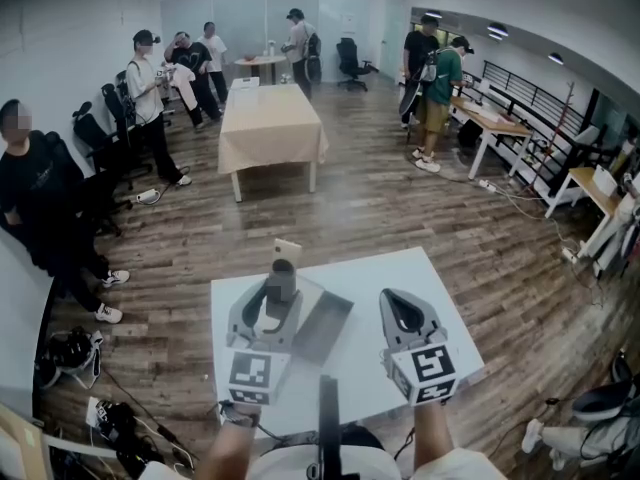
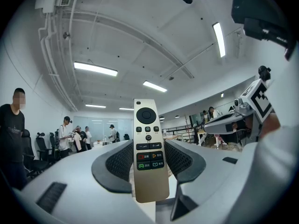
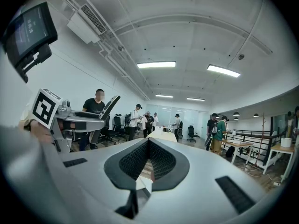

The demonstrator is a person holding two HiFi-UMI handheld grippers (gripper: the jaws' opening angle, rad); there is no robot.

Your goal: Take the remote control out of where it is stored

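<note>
The left hand-held gripper (image 1: 281, 290) is pinching the remote control (image 2: 148, 125) by its lower half, holding its long axis upright above the table (image 1: 440, 313). Right of the remote control, the right hand-held gripper (image 3: 148, 146) is hovering, jaws pressed together, empty.

A white table (image 1: 445, 318) stands on the wood-plank floor (image 1: 400, 218) - low in the head view. On it lies one flat dark grey box (image 1: 323, 326), set askew near the table's middle.
</note>
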